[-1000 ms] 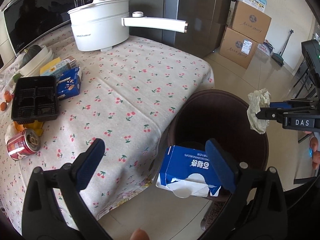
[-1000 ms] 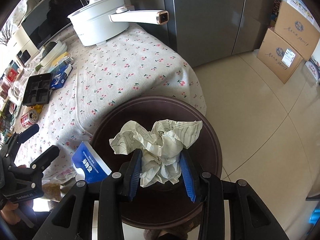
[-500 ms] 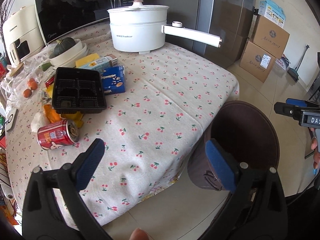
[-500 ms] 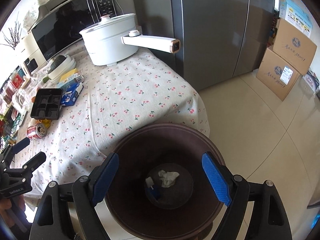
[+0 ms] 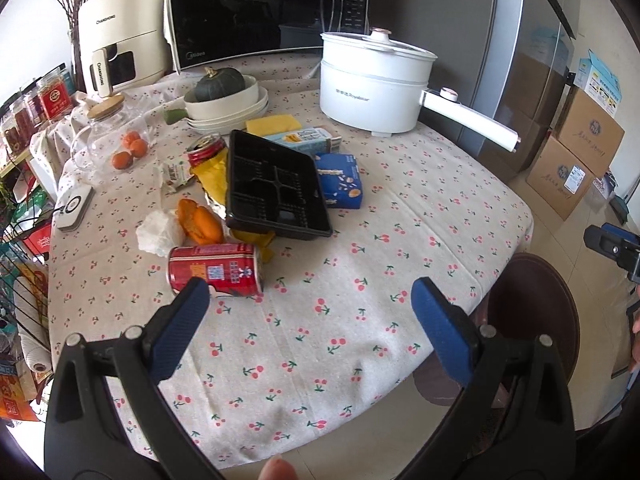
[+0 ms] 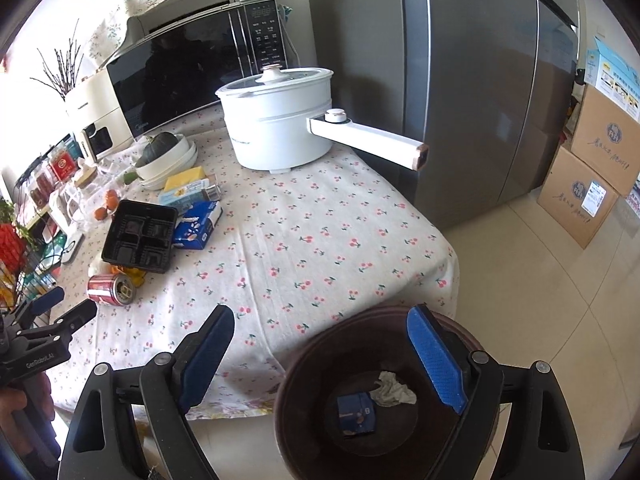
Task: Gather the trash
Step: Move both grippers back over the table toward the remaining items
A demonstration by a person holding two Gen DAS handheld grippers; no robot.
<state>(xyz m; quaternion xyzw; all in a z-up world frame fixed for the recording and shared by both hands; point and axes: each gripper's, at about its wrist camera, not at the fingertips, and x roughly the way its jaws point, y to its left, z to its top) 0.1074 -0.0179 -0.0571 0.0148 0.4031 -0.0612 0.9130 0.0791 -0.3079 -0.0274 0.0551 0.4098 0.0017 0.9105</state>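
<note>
Both fingers [image 5: 182, 326] [image 6: 434, 354] spread wide, holding nothing.

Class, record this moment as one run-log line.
left gripper: open, over table near red can | right gripper: open, above bin | bin holds blue box, crumpled paper

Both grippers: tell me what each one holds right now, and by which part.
Nothing is held. The left gripper and the right gripper are both open and empty.

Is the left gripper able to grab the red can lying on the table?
Probably yes. The left gripper is open and empty, and the red can lies on its side just ahead of its left finger, with bare tablecloth on the near side and nothing in the way.
</note>
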